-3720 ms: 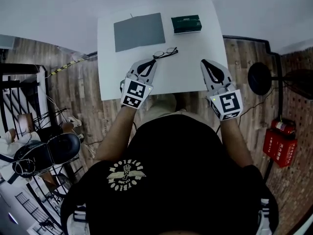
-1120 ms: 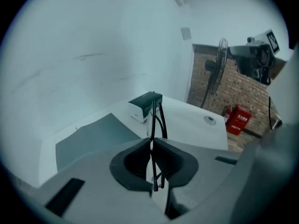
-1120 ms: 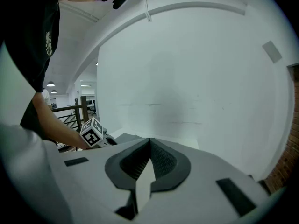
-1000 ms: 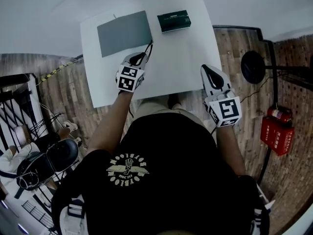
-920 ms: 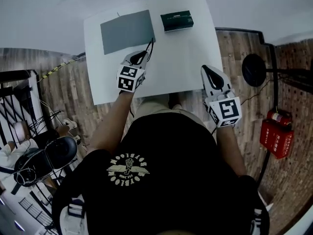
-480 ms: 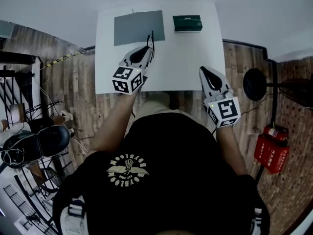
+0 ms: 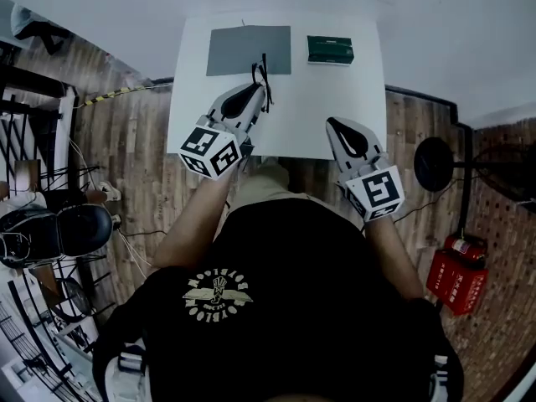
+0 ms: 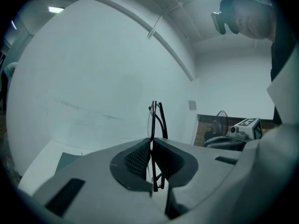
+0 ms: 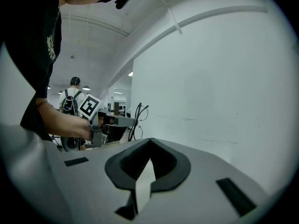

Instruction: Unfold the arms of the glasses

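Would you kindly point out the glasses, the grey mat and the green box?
glasses (image 8: pixel 157 120): left gripper view, upper part of the folded frame.
mat (image 7: pixel 234 50): head view, its bare middle.
box (image 7: pixel 330 49): head view, its top face.

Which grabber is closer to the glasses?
Left. The left gripper pinches the glasses in its fingers; the right gripper hangs apart to their right, shut and empty.

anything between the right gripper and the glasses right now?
Nothing visible. The left gripper is shut on the folded glasses, held up over the table. The right gripper is shut and empty, off to the side, with only open air between them.
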### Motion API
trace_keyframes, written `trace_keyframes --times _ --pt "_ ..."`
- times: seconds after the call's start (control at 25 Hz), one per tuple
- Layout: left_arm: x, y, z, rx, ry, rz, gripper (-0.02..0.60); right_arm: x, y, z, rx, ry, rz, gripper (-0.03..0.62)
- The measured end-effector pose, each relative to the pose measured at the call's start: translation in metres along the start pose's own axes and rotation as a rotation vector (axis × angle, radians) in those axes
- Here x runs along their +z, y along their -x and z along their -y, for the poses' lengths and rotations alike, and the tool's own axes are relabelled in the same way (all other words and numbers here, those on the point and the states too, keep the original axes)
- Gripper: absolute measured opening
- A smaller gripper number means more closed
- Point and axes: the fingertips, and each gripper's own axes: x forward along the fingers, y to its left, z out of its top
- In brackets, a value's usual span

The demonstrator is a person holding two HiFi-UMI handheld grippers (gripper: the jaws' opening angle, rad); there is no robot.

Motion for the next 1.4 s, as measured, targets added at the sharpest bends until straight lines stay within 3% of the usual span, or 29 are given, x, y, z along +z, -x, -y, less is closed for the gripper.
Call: trace_keyframes --times 0.44,0.56,0.76,1.04,1.4 --pt "0.024 0.031 0.059 -0.116 0.018 0.099 0.023 0.020 -0.019 -0.064 0.184 0.090 0.029 0.003" --pt "0.024 0.034 0.072 -0.150 -0.001 0.100 0.023 0.018 -0.023 -0.077 0.221 0.121 0.018 0.034" --pt "0.017 0.040 0.086 -0.196 -0.033 0.083 0.023 0.015 -0.025 -0.089 0.244 0.133 0.014 0.064" --pt "0.010 0.046 0.088 -0.227 -0.027 0.069 0.023 0.007 -0.022 -0.096 0.233 0.132 -0.032 0.018" --pt "0.002 0.055 0.084 -0.207 -0.109 0.016 0.023 0.001 -0.007 -0.100 0.261 0.103 -0.050 0.017"
